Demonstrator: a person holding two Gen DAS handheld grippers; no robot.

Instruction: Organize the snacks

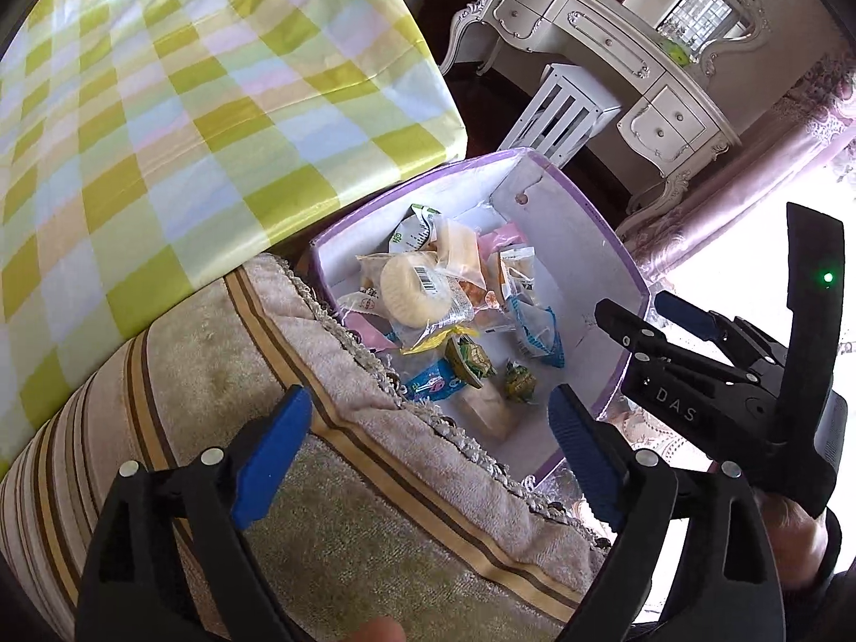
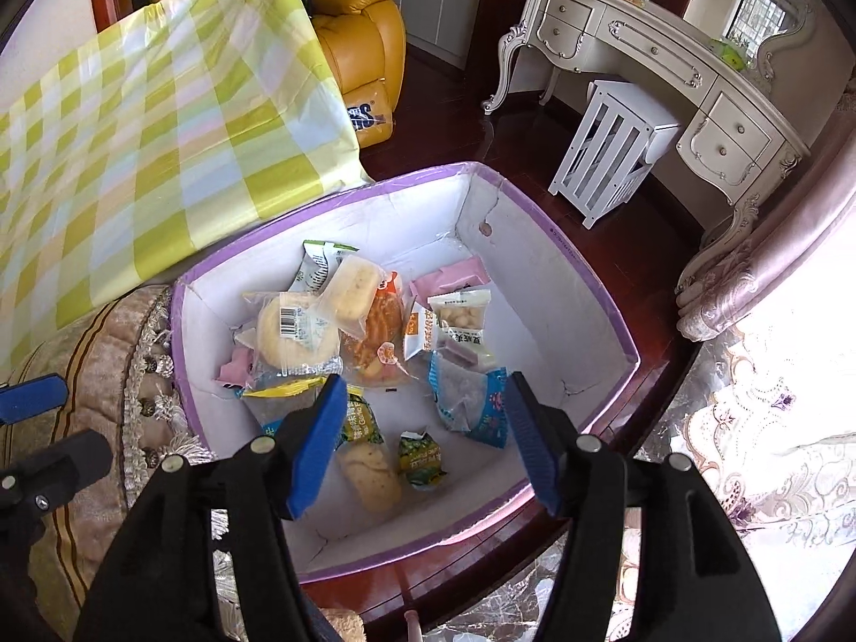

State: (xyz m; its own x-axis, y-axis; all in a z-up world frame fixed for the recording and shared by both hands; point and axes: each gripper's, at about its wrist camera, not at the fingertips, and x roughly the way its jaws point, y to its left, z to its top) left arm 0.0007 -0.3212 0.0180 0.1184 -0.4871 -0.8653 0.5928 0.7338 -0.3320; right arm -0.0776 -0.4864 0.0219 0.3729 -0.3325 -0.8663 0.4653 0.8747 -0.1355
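Snacks sit loose in a purple-rimmed box [image 2: 583, 273] with white inner walls, on the dark wood floor; pile toward the far-left corner: round pastry with barcode label [image 2: 297, 334], pale cake in clear wrap [image 2: 353, 289], orange-crumbed bun [image 2: 377, 339], small nut packet [image 2: 463, 315], blue-edged bag [image 2: 473, 393]; nearer side holds a long pale cake [image 2: 369, 473] and a small green packet [image 2: 422, 460]. Right gripper [image 2: 422, 438] above the box's near edge, jaws parted mid-width, nothing between them. Left gripper [image 1: 430, 463] over a striped, fringed cushion [image 1: 342, 508] just left of the box, jaws wide, empty. Checked yellow-green cloth [image 1: 176, 123] lies beyond the cushion; white slatted stool [image 2: 610, 155] and ornate white dresser [image 2: 658, 59] stand past the box.
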